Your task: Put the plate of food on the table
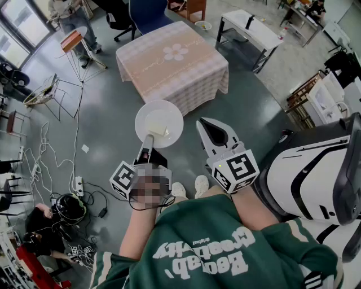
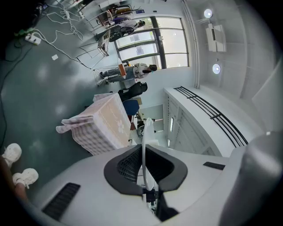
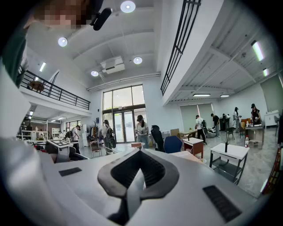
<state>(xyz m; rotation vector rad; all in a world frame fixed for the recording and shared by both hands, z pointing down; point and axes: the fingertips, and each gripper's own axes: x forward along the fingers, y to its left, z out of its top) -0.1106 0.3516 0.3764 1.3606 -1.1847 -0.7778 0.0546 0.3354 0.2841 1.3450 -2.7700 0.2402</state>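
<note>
The left gripper point(image 2: 144, 170) is seen closed on the near rim of a white plate point(image 1: 159, 119), with the rim pinched edge-on between the two dark pads point(image 2: 128, 165) and almost no gap left between the jaws. The plate is held roughly level in the air, out in front of the person, and a pale block of food point(image 1: 158, 130) is carried on its near part, close to the gripper's tips. The right gripper point(image 3: 138, 174) is shown with its jaws brought together and nothing between them; it is held just beside the plate, on the plate's right in the head view, without touching it. A marker cube point(image 1: 236, 169) is seen at the back of the right gripper. Below the plate and both grippers lies a grey floor point(image 1: 107, 124), and the person's pale shoes point(image 1: 201, 184) are seen on it beneath the grippers. The table point(image 1: 175, 62), covered by a pink checked cloth with a flower print, stands beyond the plate, and the plate is not yet on it. A blue chair point(image 1: 148, 12) is placed at the table's far side, a white table point(image 1: 251, 27) stands off to the right, and cables point(image 1: 53, 155) are strewn over the floor at the left.
</note>
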